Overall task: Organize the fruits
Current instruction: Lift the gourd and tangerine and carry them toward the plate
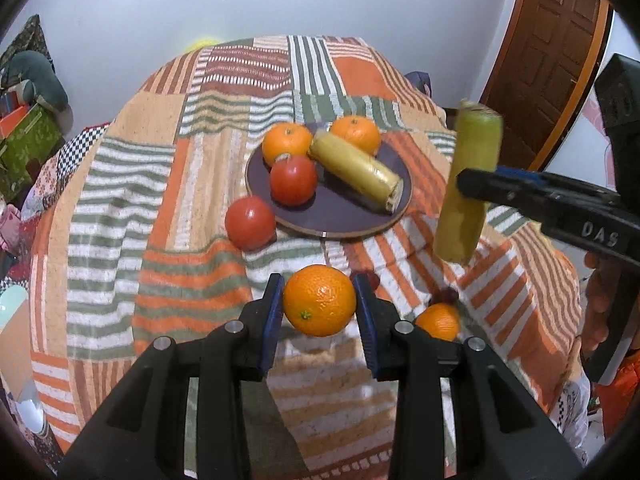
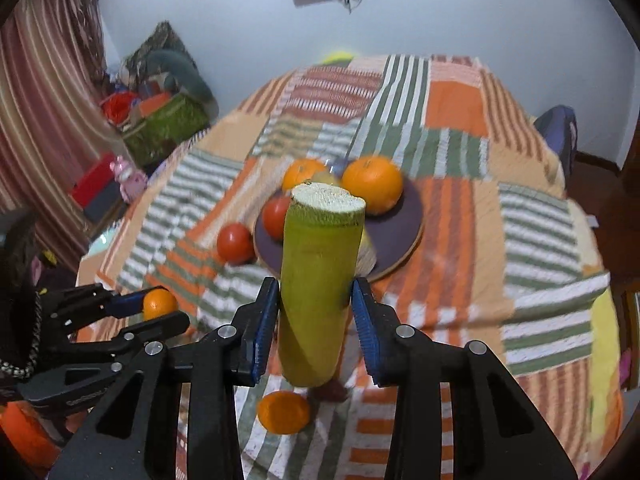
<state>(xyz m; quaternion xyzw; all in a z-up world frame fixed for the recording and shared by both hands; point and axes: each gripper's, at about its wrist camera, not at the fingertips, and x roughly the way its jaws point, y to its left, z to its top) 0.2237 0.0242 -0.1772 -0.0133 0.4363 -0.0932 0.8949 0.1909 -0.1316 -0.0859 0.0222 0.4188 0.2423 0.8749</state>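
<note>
My left gripper (image 1: 318, 286) is shut on an orange (image 1: 319, 300), held above the striped cloth. My right gripper (image 2: 316, 304) is shut on an upright yellow-green cylinder of fruit (image 2: 320, 264); in the left wrist view that cylinder (image 1: 466, 184) hangs right of the plate. The dark round plate (image 1: 340, 212) carries two oranges (image 1: 286, 144), a red fruit (image 1: 293, 180) and a yellow cylinder (image 1: 356, 170). Another red fruit (image 1: 250, 222) lies on the cloth beside the plate's left rim. A loose orange (image 1: 438, 322) rests on the cloth below my grippers.
A patchwork striped cloth (image 1: 160, 200) covers the round table. Boxes and cushions (image 2: 164, 120) are piled on the floor to the left, and a wooden door (image 1: 552, 60) stands at the right. A person's hand (image 1: 600, 300) holds the right gripper's handle.
</note>
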